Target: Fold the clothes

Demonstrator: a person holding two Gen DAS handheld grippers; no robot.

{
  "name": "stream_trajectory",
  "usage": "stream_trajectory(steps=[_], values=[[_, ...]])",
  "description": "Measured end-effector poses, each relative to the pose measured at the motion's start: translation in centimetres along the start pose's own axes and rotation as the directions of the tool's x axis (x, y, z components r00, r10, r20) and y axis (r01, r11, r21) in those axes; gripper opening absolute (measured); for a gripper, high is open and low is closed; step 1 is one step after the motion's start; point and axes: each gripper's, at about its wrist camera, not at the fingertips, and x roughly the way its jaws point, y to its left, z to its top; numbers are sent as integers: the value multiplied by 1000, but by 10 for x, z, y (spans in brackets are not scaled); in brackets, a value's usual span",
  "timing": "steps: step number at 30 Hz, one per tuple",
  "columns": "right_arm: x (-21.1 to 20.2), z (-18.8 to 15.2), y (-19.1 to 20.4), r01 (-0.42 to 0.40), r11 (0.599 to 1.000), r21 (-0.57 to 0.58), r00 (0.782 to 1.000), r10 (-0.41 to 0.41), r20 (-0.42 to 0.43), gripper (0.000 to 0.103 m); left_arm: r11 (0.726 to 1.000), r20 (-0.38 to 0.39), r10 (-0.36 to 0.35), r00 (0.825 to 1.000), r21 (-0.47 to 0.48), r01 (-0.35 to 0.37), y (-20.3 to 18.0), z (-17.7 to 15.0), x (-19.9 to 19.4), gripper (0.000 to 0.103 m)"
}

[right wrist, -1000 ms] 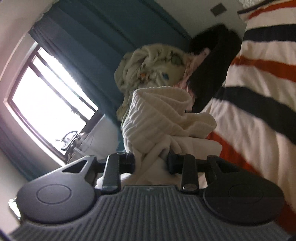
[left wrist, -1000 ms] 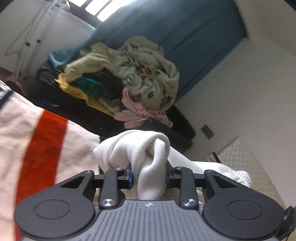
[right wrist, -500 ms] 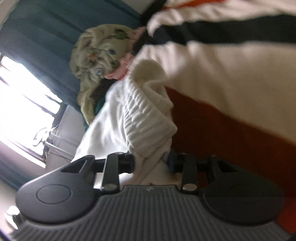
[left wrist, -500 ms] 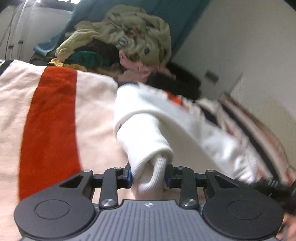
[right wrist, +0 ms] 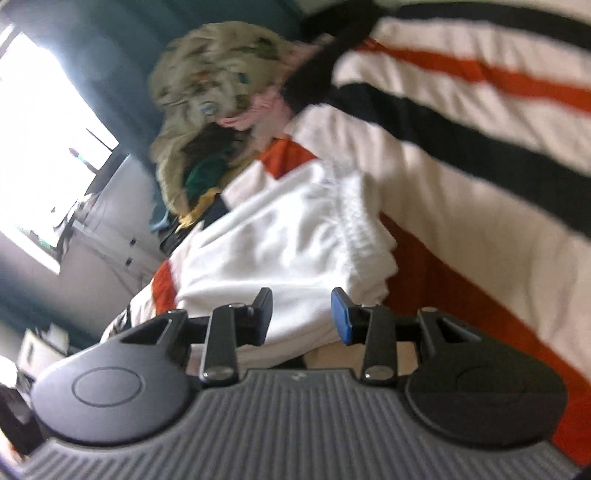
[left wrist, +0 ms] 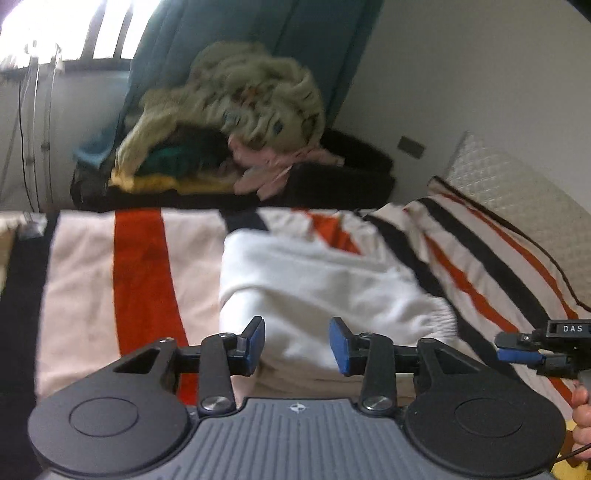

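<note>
Both tools have let go. A second ago each one was clamped on a bunched fold of the white garment (left wrist: 325, 280), lifted clear of the bed; half a second ago we were bringing it down, grips closed. Now the left tool (left wrist: 297, 345) stands with its blue pads wide apart and nothing between them, and the right tool (right wrist: 302, 320) is the same: jaws spread, no cloth pinched.

The white garment now lies on the striped blanket (left wrist: 140, 266) that covers the bed, roughly mid-width and toward the near edge, directly ahead of both tools. In the right wrist view its gathered, elastic-looking hem (right wrist: 365, 236) lies on the side toward the red stripe. The shape looks doubled over, but both views are motion-blurred, so we cannot tell how clean the edges are.

Our reading: one fold has been laid down and released. What remains is probably a second fold or a smoothing pass, then the next piece.

The clothes pile (left wrist: 229, 122) sits beyond the far edge of the bed, against the blue curtain (left wrist: 266, 33), well apart from the garment. The right tool's tip shows at the right margin of the left wrist view.
</note>
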Motion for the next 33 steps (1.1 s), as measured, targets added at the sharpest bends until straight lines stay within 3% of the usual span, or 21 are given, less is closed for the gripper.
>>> stream_trajectory(steps=[4,8,10,12,14,16,23,33], values=[[-54,-6,38,-39,994,-102,998,43,43,39,998,59,14,998,63,-18,-39,9,-68,50],[-107,-12,63,-57,977,-204,994,75,82,39,994,121,4,993,109,-18,-77,8,-137,70],[-130,-18,77,-58,965,-254,991,85,99,40,990,153,30,988,131,-51,-92,5,-165,78],[-149,-27,88,-61,952,-299,989,98,112,50,985,179,54,982,151,-82,-107,0,-191,89],[-168,-38,97,-79,937,-341,983,129,128,84,984,205,41,978,160,-74,-118,-8,-215,102],[-186,-52,102,-95,923,-373,973,165,161,87,984,234,30,972,162,-69,-125,-16,-233,103],[-206,-94,103,-56,905,-422,954,173,244,87,982,307,18,952,173,-75,-141,-50,-276,103],[-196,-148,91,24,891,-454,925,153,348,87,986,309,53,950,133,-99,-114,-103,-275,103]])
